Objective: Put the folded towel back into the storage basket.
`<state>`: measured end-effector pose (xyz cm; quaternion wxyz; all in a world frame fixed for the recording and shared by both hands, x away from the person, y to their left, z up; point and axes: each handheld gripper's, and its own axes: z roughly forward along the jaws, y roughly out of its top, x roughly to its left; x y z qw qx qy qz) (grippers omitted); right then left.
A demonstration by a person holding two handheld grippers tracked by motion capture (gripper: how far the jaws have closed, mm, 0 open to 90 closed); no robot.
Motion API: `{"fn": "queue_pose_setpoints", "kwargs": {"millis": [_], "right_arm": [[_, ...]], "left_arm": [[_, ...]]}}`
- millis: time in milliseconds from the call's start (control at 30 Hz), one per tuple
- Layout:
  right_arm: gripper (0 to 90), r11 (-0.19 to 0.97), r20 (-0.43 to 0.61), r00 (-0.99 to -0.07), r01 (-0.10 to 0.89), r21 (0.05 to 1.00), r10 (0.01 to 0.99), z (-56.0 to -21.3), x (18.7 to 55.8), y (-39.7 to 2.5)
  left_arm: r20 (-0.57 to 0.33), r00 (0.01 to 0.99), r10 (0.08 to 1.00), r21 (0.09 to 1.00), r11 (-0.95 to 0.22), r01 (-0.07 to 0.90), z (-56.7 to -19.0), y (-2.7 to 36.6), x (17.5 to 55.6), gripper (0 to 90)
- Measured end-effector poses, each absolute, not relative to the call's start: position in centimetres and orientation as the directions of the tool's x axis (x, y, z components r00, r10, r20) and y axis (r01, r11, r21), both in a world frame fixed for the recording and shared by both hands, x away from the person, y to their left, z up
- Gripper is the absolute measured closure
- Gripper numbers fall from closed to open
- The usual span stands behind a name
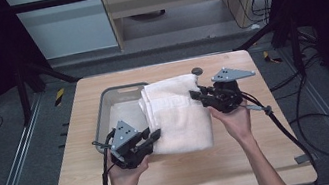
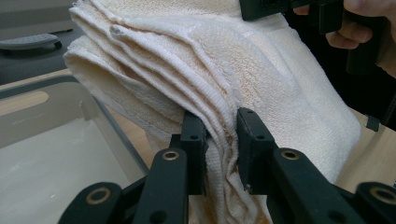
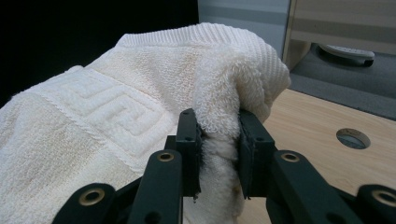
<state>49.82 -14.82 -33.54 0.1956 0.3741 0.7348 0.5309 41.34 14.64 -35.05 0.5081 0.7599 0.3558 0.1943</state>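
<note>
Wooden table [image 1: 182, 180], light in colour, set on a dark floor between metal rails, with cabinet fronts and trailing cables beyond. Round hole [image 1: 197, 71] near the far edge of the tabletop, also seen in the right gripper view [image 3: 353, 138].

Grey plastic bin [image 1: 104, 107] on the left half of the table, shallow, with a pale inside; its wall close by in the left gripper view [image 2: 56, 107].

Folded cream towel [image 1: 179, 115] at the middle of the table, thick, several layers deep, its left part lying over the bin's right rim and the rest resting on the wood. Stacked fold edges plain in the left gripper view [image 2: 196, 70]; raised key-pattern band across the pile in the right gripper view [image 3: 112, 107].

Left gripper [image 1: 155, 135] at the towel's near left corner, held in a hand from below, jaws clamped on the layered edge of the cloth [image 2: 222, 140].

Right gripper [image 1: 197, 93] at the towel's far right edge, grey three-cornered plate on top, cable running off to the right, jaws pinched on a bunched fold of the cloth [image 3: 219, 144].
</note>
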Motion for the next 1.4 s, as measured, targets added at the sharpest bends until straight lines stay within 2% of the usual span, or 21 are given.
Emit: {"fn": "queue_pose_setpoints", "kwargs": {"millis": [467,1400], "right_arm": [[73.0,0.155,0.108,-0.659,0.328,0.932,0.744,-33.1,50.9,-11.8],[73.0,0.166,0.094,-0.677,0.309,0.936,0.73,-32.1,53.3,-6.4]], "left_arm": [[-0.057,0.629,0.775,0.912,-0.216,0.348,-34.5,17.1,41.6,74.0],[-0.107,0.547,0.83,0.918,-0.129,0.375,-34.1,21.7,43.0,74.1]]}}
